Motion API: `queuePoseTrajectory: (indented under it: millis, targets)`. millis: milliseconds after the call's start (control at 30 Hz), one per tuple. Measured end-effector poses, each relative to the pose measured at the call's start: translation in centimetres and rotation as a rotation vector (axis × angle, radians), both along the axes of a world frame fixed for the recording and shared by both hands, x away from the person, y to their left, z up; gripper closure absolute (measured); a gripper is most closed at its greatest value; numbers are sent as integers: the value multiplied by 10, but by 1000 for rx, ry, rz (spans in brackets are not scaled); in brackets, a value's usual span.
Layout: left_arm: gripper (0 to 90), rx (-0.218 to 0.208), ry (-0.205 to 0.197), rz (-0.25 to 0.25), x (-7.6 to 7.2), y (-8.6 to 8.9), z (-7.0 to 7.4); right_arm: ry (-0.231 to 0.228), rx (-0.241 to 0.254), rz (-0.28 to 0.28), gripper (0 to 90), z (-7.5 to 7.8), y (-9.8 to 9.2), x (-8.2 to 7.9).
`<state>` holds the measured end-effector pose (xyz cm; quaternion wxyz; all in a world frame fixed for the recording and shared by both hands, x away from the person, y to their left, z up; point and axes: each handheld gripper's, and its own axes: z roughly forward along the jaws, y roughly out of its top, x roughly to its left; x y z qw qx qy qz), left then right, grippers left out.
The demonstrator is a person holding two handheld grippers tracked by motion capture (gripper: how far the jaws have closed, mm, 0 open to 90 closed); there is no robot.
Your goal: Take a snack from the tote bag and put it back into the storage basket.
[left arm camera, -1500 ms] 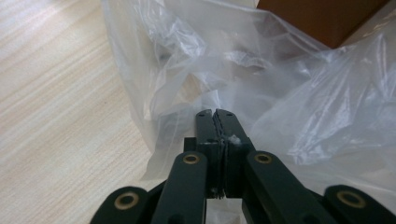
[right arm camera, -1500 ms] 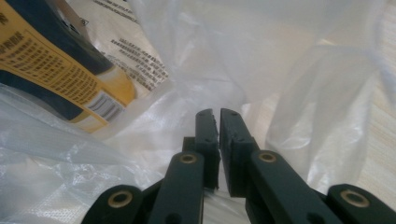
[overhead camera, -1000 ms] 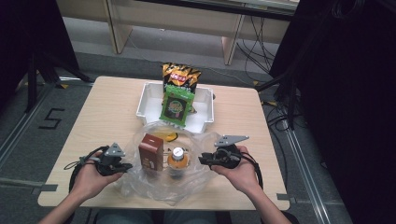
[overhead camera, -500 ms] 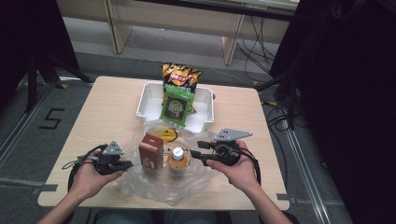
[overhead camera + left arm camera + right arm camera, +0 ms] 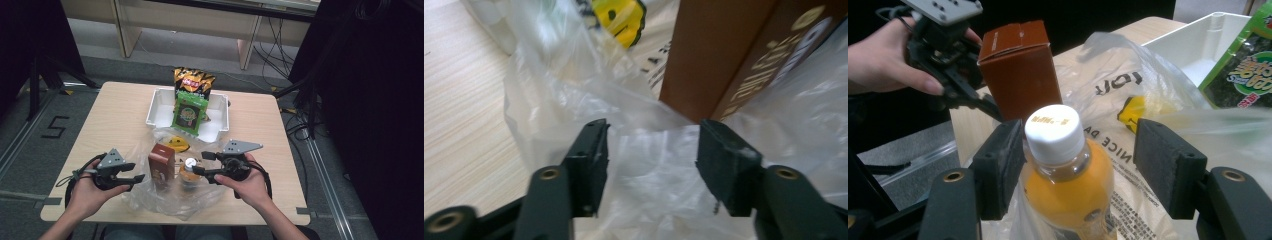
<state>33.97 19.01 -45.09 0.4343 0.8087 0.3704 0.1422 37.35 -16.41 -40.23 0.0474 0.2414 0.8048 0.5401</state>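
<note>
At lower centre of the high view, the plastic bag [image 5: 165,197] lies on the bench [image 5: 120,115]. Left tool [image 5: 134,178] and right tool [image 5: 200,164] have just opened; film lies between the left jaws, the bottle [image 5: 1063,175] between the right, neither gripped.

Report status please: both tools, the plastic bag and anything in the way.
Left tool open, jaws just opened, bag film between them. Right tool open, jaws just opened, bottle between them. Plastic bag flat on table, brown box upright inside.

Crumpled clear plastic bag [image 5: 150,197] on table
</note>
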Motion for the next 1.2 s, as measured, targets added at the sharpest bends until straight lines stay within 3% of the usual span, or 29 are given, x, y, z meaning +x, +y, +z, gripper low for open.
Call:
queuePoseTrajectory:
  millis: [100, 167, 200, 267, 300, 400, 467, 633, 1067, 1200]
  targets:
    - [366, -20, -14, -11, -4, -2, 2, 5, -17, 18, 370, -1, 6, 1]
    - [350, -2, -34, -37, -4, -2, 4, 16, -2, -2, 367, -3, 9, 1]
    - [346, -25, -33, -24, -5, -4, 5, -4, -10, 6, 364, -3, 10, 4]
    - [338, -35, -42, -26, -5, -5, 7, 35, -4, 5, 353, -3, 12, 4]
    - [338, -48, -42, -28, -5, -5, 7, 6, -7, 17, 347, -5, 13, 6]
    - [338, -57, -52, -14, -5, -5, 8, 42, -11, -1, 337, -7, 16, 5]
    - [340, -70, -59, -14, -5, -6, 9, 22, -6, 5, 335, -10, 19, 9]
    - [344, -76, -53, -14, -4, -9, 7, 32, -2, 2, 347, -11, 23, 10]
    - [349, -82, -34, -11, -2, -7, -1, 42, -84, 23, 269, -41, 33, 3]
    - [349, -67, -31, -14, -2, -7, -2, 13, -132, 20, 267, -51, 36, 0]
